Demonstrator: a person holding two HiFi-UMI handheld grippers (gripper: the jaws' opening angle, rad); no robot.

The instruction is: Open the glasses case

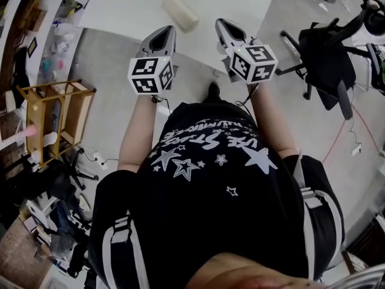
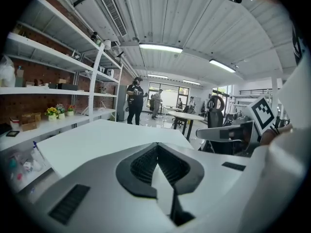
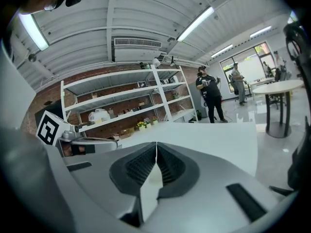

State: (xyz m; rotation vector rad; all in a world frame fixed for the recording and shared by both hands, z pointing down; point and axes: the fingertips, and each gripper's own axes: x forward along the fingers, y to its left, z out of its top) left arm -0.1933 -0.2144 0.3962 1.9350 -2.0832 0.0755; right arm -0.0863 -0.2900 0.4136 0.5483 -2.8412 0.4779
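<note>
The glasses case (image 1: 180, 12) is a pale, oblong box lying on the white table (image 1: 120, 8), a little beyond both grippers and between them. My left gripper (image 1: 164, 34) reaches just over the table's near edge, short of the case and to its left. Its jaws are shut with nothing between them (image 2: 157, 145). My right gripper (image 1: 223, 24) is level with it on the right, also shut and holding nothing (image 3: 156, 144). Neither gripper touches the case. The case does not show in either gripper view, where only bare tabletop lies ahead.
A black office chair (image 1: 325, 53) stands to the right of the table. A wooden trolley (image 1: 57, 116) and cluttered shelves (image 1: 36, 35) are at the left. Far off, a person (image 2: 135, 101) stands near more tables (image 2: 187, 116). A round table (image 3: 284, 86) is at the right.
</note>
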